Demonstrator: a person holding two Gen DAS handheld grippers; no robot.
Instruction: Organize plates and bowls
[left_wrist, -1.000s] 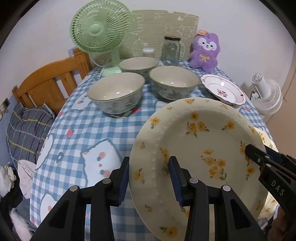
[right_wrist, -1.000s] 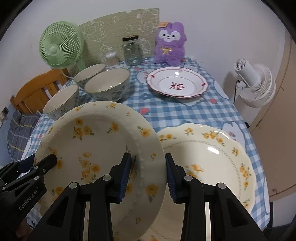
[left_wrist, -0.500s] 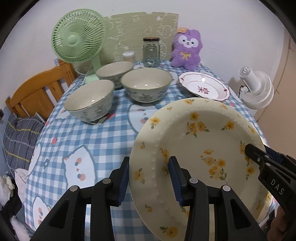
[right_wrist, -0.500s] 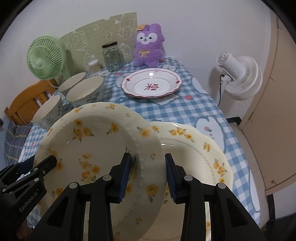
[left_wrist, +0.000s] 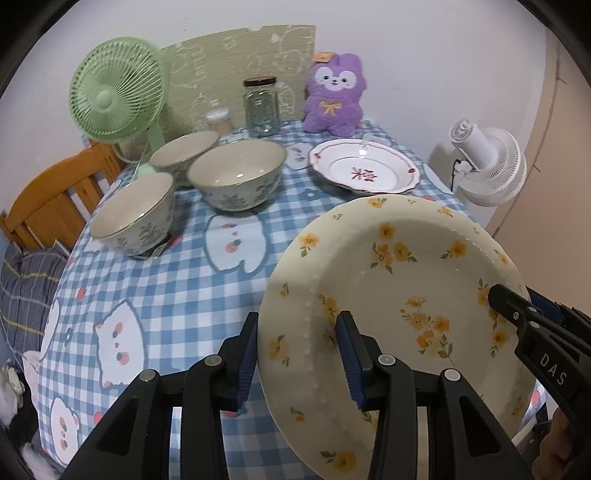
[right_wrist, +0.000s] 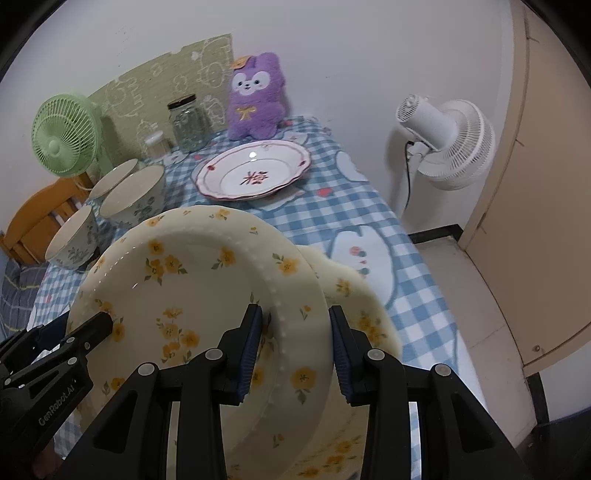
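Both grippers hold one cream plate with yellow flowers (left_wrist: 399, 280) above the table. My left gripper (left_wrist: 297, 354) is shut on its left rim. My right gripper (right_wrist: 293, 349) is shut on its right rim (right_wrist: 291, 295). A second cream flowered plate (right_wrist: 354, 295) lies on the table under it, mostly hidden. A white plate with a red rim (left_wrist: 364, 171) lies at the back right. Three floral bowls stand at the back left: one (left_wrist: 133, 214) nearest, one (left_wrist: 236, 177) in the middle, one (left_wrist: 184, 153) behind.
A green fan (left_wrist: 116, 92), a glass jar (left_wrist: 261, 107), a small jar (left_wrist: 218, 120) and a purple plush toy (left_wrist: 332, 98) stand along the table's back edge. A white fan (right_wrist: 448, 142) stands right of the table. A wooden chair (left_wrist: 48, 199) is at the left.
Both grippers have carried the held plate up and to the right, over the second cream plate. The bowls and the red-rimmed plate have not moved on the table.
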